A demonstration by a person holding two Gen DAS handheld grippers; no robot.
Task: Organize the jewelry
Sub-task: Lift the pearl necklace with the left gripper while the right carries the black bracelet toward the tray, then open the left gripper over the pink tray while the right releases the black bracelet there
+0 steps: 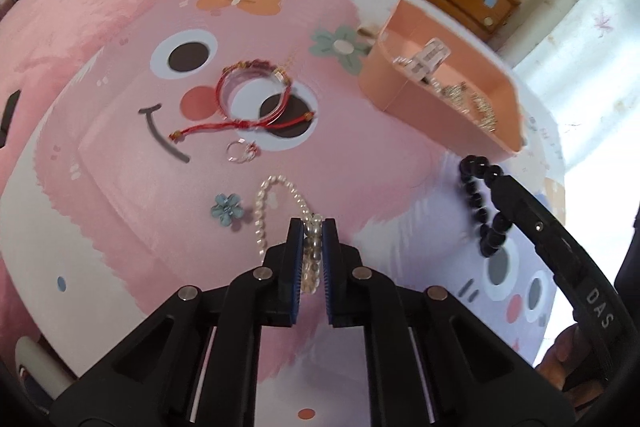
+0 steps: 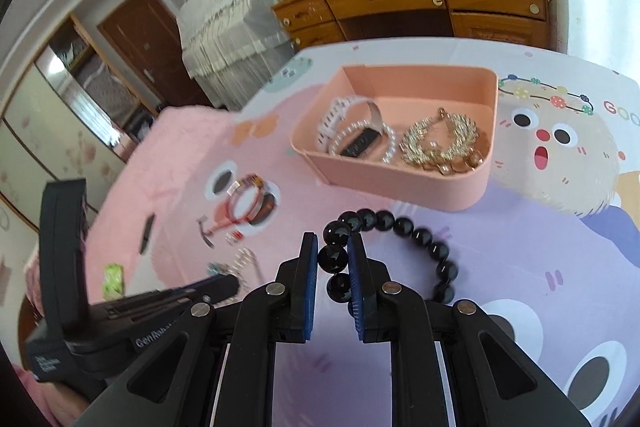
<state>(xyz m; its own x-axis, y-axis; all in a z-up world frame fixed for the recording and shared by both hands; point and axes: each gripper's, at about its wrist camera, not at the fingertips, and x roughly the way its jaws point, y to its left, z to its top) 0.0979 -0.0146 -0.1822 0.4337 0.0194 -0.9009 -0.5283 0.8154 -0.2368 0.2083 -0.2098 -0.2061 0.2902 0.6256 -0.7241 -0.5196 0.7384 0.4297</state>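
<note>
**Both bracelets gripped, box comes next**

I am holding the pearl bracelet (image 1: 280, 211) in the nearly closed left tool (image 1: 313, 227), low over the surface (image 1: 120, 187), and the black bead bracelet (image 2: 400, 231) in the right tool (image 2: 333, 247). Next, I judge, both are going right and far into the pink box (image 2: 400, 183), which is already holding a white watch (image 2: 352, 131) and gold chain (image 2: 440, 143).

Pale pink tray (image 2: 404, 183). Glossy black bead bracelet (image 2: 400, 227). White pearl bracelet (image 1: 266, 211). Red cord bracelet (image 1: 248, 99). Gold chain bracelet (image 2: 440, 143). Pink-and-lilac cartoon-face print on surface (image 1: 132, 187). Black fingers (image 1: 294, 247), blue pads. Brown wooden dresser (image 2: 420, 3).
</note>
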